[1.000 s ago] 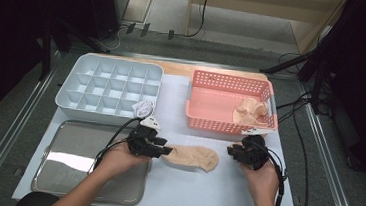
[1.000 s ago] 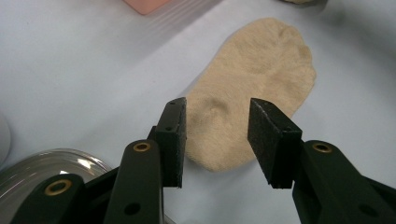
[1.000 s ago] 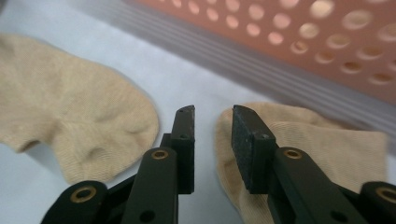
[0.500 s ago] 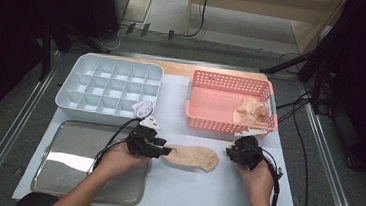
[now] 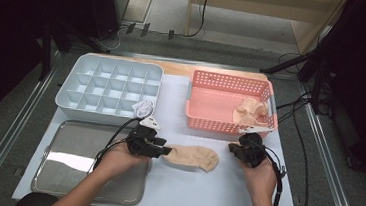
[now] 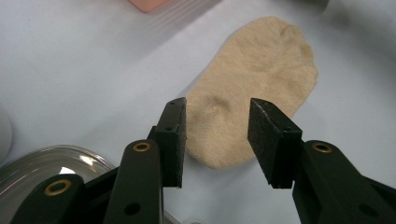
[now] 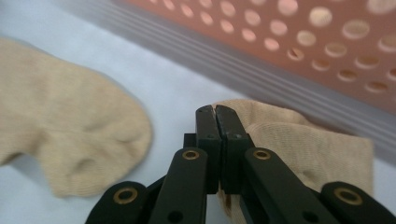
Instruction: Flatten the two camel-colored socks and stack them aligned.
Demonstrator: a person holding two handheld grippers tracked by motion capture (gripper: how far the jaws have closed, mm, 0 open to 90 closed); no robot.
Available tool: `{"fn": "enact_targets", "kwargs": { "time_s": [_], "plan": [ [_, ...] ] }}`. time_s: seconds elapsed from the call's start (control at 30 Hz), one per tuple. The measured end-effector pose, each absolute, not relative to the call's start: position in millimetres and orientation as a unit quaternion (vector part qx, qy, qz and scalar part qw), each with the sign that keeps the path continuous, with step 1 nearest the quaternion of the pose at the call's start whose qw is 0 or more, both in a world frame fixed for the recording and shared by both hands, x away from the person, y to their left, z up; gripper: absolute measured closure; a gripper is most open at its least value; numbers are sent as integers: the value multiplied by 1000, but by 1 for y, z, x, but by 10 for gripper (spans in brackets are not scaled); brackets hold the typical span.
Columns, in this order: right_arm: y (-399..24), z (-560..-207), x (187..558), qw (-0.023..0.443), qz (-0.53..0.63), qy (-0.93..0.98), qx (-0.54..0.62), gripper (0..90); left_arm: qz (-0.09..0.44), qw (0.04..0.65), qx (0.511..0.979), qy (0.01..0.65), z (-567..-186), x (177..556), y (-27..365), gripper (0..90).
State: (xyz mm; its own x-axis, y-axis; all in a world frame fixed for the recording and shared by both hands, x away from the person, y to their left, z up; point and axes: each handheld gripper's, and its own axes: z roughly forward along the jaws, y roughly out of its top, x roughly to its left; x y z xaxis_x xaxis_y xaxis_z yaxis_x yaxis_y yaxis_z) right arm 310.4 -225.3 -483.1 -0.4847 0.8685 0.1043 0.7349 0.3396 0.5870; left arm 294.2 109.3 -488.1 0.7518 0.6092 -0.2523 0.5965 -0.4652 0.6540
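Beige sock (image 5: 192, 157) lies flat on the white worktop (image 5: 203, 190), near the middle and in front of the pink basket (image 5: 204, 121). My left hand-held gripper (image 5: 166, 150) sits at the sock's left end with its jaws standing apart; in the left gripper view the sock (image 6: 254, 112) lies under and beyond the two pads (image 6: 173, 140), which do not press on it. My right hand-held gripper (image 5: 230, 148) is well right of this sock, just before the basket's near wall (image 7: 327, 42). Its jaws have just been closing and now meet over a second beige sock (image 7: 299, 140) lying against that wall; whether cloth is pinched between them I cannot tell. More socks (image 5: 249, 112) lie in the basket's right end. A compartment tray (image 5: 109, 89) stands far left, a steel tray (image 5: 73, 161) near left.
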Motion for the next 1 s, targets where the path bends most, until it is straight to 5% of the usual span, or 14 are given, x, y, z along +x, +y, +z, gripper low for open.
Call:
{"fn": "enact_targets", "kwargs": {
  "time_s": [0.53, 1.0],
  "plan": [
    [-202, -429, 289, 114, 385, 805, 436, 900, 10, 380, 854, 355, -488, 294, 110, 585],
    [-251, -445, 291, 121, 342, 789, 495, 900, 9, 379, 855, 353, -489, 294, 109, 585]
  ]
}}
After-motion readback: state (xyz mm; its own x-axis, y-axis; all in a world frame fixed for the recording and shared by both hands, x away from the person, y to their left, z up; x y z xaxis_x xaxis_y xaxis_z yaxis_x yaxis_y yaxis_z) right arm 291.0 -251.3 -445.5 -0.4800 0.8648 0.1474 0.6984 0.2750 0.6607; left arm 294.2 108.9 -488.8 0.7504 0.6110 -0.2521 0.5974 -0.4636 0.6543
